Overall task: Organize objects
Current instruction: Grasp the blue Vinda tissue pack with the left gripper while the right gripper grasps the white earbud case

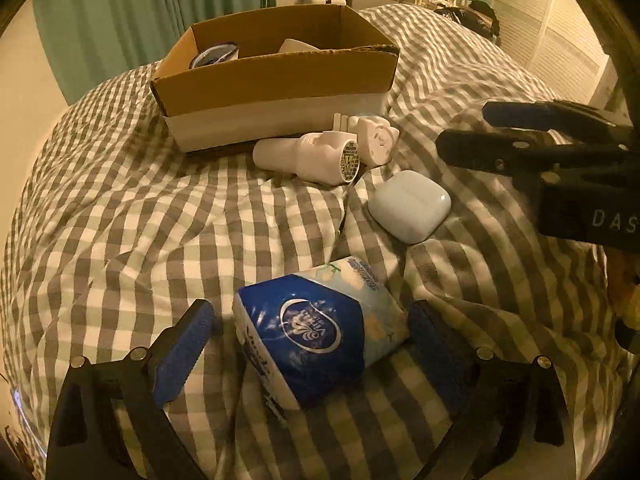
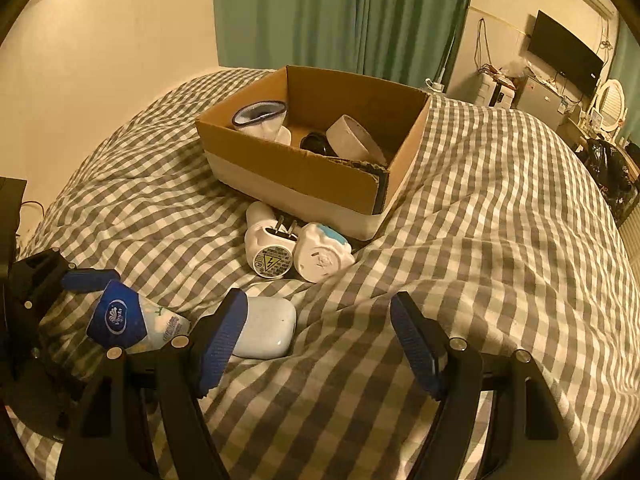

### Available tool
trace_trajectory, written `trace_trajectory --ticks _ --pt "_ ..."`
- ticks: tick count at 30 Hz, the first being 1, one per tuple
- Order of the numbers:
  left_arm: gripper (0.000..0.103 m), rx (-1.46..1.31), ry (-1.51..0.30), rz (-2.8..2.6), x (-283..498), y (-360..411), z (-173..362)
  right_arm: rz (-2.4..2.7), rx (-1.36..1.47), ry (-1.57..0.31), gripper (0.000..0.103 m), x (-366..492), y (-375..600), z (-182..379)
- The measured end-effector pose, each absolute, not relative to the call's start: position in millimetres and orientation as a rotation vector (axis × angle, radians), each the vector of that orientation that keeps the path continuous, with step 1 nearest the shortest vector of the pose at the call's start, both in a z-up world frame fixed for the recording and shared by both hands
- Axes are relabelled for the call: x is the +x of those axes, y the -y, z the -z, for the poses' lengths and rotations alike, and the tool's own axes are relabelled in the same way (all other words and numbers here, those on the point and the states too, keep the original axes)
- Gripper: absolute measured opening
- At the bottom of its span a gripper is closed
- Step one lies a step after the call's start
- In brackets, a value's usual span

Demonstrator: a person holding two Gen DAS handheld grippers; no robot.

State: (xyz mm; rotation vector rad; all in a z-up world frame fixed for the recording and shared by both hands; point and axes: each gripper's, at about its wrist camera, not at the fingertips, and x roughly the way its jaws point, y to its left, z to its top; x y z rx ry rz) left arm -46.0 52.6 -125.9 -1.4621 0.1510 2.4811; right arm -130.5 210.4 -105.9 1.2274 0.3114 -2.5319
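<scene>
On the bed covered in a grey-and-white checked quilt point(image 1: 120, 216), an open brown cardboard box point(image 1: 276, 80) is sitting at the far side, already holding a blue-rimmed white cup point(image 2: 262, 120), a round white container point(image 2: 352, 138) and a dark item too dim to identify, which suggests it is serving as the collecting place for the loose things. Just in front of its near wall, two white plastic plug adapters point(image 1: 320, 156) are lying on their sides and touching each other, one showing a round warning label. Nearer, a smooth white earbud case point(image 1: 408, 205) is resting in a fold of the quilt, and nearest of all a blue-and-white soft pack of tissues point(image 1: 320, 332) is lying tilted on the quilt. The left hand-held gripper point(image 1: 312, 344) is straddling this tissue pack with its blue pads spread apart; the right pad is looking very close to the pack's pale end while a gap is showing on the left, so nothing is being squeezed, and it is probably lining up to take the pack first. The right hand-held gripper point(image 2: 320, 344) is hovering with its fingers wide apart over bare quilt, the earbud case lying just left of its left finger, apparently its likely target, and nothing is sitting between its pads.
</scene>
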Motion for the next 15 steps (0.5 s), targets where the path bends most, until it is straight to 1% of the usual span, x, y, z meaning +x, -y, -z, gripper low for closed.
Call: trace_trajectory --ticks 1,2,4,5,6,9,10,15 --pt "0.090 -1.451 -0.126 -2.474 -46 -51 124 2.530 1.227 -0.314 0.074 -131 -209 106" --pt "0.076 -1.441 -0.102 -2.466 -46 -48 123 2.529 1.227 -0.316 0.074 -131 -208 107" --pt "0.062 -1.433 -0.067 -2.487 -48 -43 120 2.524 1.223 -0.321 0.074 -132 -204 107" --pt "0.052 -1.432 -0.033 -2.498 -49 -38 118 2.521 1.222 -0.323 0.074 -132 -202 107" --pt "0.047 -1.437 0.010 -2.494 -52 -32 116 2.516 1.222 -0.328 0.074 -133 -200 108" --pt "0.038 -1.443 0.118 -2.504 -59 -16 109 2.490 1.222 -0.359 0.074 -135 -190 110" --pt "0.037 -1.448 0.135 -2.509 -61 -13 107 2.478 1.226 -0.369 0.074 -136 -187 112" --pt "0.029 -1.409 0.151 -2.562 -59 0 94 2.393 1.308 -0.407 0.074 -146 -171 134"
